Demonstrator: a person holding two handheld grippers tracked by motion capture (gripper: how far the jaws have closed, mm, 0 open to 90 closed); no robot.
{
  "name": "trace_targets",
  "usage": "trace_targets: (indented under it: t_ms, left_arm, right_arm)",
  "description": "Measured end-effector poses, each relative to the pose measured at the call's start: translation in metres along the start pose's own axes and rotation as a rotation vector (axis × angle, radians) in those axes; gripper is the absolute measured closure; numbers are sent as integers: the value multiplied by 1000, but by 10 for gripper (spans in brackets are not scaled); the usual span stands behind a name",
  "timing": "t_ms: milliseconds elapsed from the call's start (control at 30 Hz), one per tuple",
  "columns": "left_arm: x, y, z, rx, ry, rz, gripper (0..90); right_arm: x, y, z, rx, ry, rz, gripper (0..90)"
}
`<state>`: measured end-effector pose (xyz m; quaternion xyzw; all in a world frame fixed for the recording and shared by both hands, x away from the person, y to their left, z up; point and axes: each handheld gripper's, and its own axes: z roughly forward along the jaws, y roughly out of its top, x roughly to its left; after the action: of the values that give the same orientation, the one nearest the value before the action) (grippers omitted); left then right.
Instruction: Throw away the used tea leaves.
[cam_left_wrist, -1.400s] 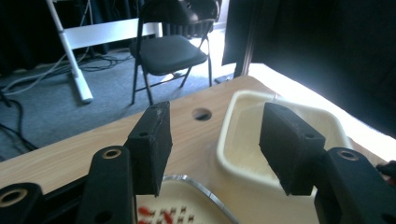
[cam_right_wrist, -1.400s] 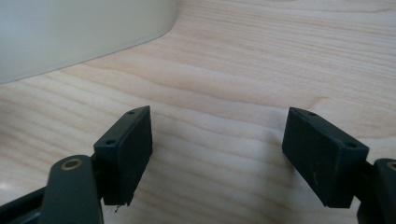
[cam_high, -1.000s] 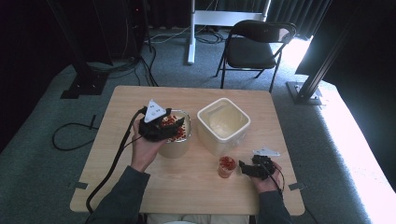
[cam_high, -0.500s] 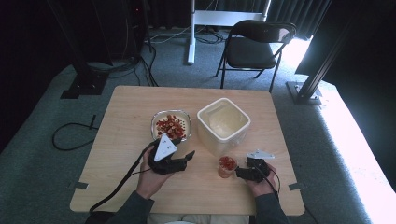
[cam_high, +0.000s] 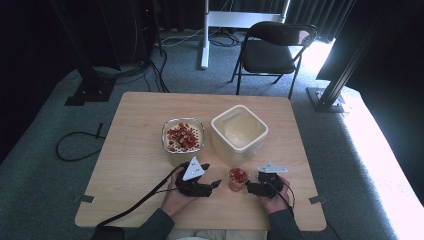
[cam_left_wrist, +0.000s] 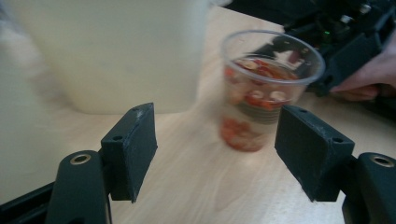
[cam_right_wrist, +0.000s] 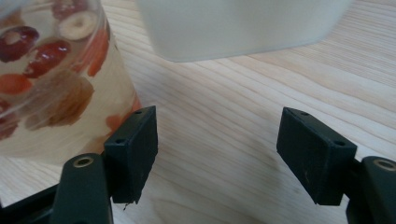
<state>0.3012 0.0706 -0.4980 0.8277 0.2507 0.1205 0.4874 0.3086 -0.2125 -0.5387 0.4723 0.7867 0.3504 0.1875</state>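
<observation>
A small clear cup (cam_high: 238, 178) with red fruit slices stands on the wooden table (cam_high: 135, 155), near the person's edge and in front of the white tub (cam_high: 216, 129). It is between the two tools.

The left gripper (cam_high: 214, 184) lies low by the table and points at the cup. Its jaws are spread and have just been opening wider. Nothing is between them, and the cup is a little ahead (this view is blurred, so I cannot tell the gap exactly).

The right gripper (cam_high: 248, 186) is on the other side of the cup. Its jaws are also spread, with bare wood between them, and the cup is just outside one jaw, perhaps touching it.

A glass bowl (cam_high: 165, 136) of red slices stands left of the tub.
</observation>
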Motion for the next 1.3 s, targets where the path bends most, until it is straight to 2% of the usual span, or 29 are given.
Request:
trace_targets:
  t_ms: [300,433,600,800,933,1133,1300]
  left_arm:
    - [-1,-7,13,-28,-63,17,287]
    - [-3,-9,16,-44,-76,33,268]
    - [-3,-10,23,-70,-99,21,251]
    - [-3,-10,30,-86,-105,20,230]
    - [-3,-10,39,-117,-127,14,210]
    - [-3,-9,45,-130,-129,18,209]
    - [-1,-7,44,-125,-107,10,246]
  right_arm:
    - [16,5,6,-6,23,-46,287]
    - [22,7,9,-7,32,-58,287]
    - [27,8,11,-4,40,-73,287]
    - [30,8,13,-2,45,-81,287]
    - [30,8,14,7,46,-87,286]
    - [32,8,15,9,49,-97,286]
    - [31,7,16,23,46,-104,277]
